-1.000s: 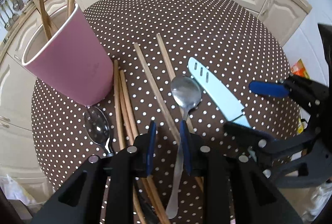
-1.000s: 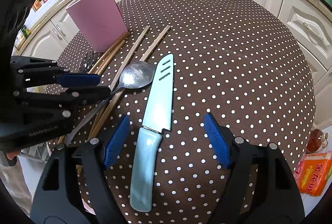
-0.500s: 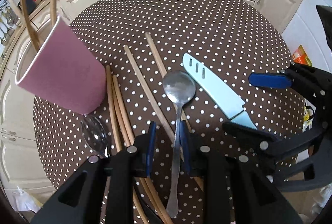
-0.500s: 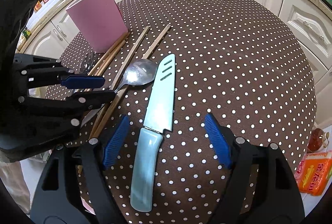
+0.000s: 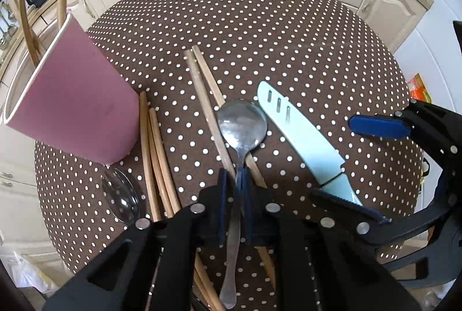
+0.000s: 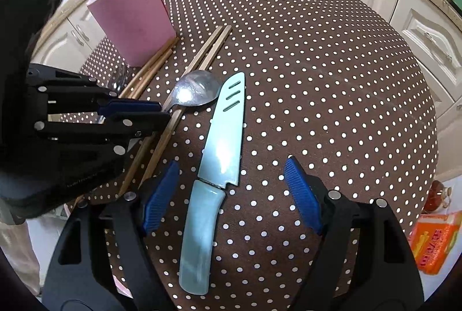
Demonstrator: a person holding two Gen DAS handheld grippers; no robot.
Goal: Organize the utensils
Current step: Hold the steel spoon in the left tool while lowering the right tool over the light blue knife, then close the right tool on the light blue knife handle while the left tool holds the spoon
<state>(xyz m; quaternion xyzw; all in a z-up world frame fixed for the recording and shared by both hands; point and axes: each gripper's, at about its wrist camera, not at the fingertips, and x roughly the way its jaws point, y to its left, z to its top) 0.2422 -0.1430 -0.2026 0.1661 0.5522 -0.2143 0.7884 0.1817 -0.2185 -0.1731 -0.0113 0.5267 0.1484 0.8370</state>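
My left gripper (image 5: 236, 181) is closing on the spoon (image 5: 242, 126), its blue pads on either side of the thin neck just below the bowl, with the handle running back between the jaws. The spoon lies across two chopsticks (image 5: 202, 83) on the dotted table (image 5: 260, 22), touching the knife (image 6: 223, 138). My right gripper (image 6: 231, 195) hangs open above the knife's handle, touching nothing. The pink cup (image 5: 72, 109) stands left, with a second spoon (image 5: 121, 197) at its base.

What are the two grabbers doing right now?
Left hand-held gripper: jaws closing on the spoon handle, pads already pinching it.
Right hand-held gripper: open, straddling the knife, holding nothing.
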